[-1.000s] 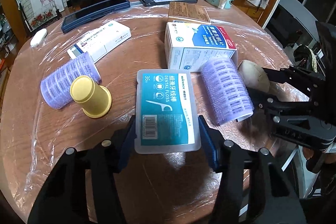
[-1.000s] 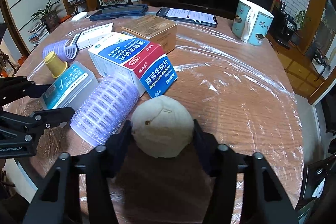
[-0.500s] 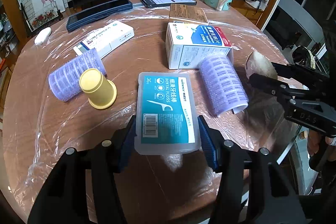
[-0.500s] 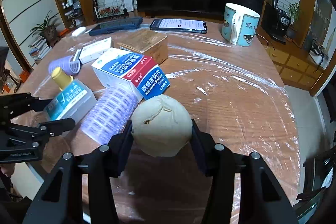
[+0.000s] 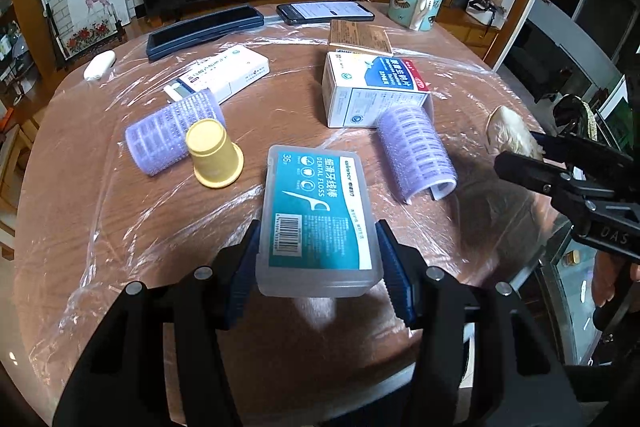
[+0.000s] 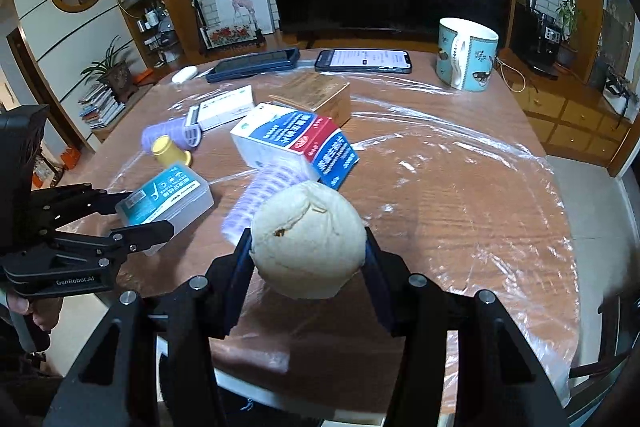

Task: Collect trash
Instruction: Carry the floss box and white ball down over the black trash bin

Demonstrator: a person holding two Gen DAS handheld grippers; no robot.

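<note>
Floss box (image 5: 316,215) sits clenched across its width between the left gripper (image 5: 318,259) fingers, clear of the table (image 5: 100,227), near the purple roller (image 5: 416,151), presumably for carrying off. Right wrist view: right gripper (image 6: 308,255) fingers squeeze a crumpled pale wad (image 6: 308,243) aloft, near that roller.

Clutter is crowding the left and middle of the table (image 6: 460,187): two purple rollers (image 5: 414,151), a yellow cup (image 5: 214,155), the blue-and-red medicine box (image 5: 372,87), a white box (image 5: 224,73) and a brown box (image 6: 316,95). Bare plastic-covered wood is lying open on the right side, with only the mug (image 6: 466,53) standing at its far edge
</note>
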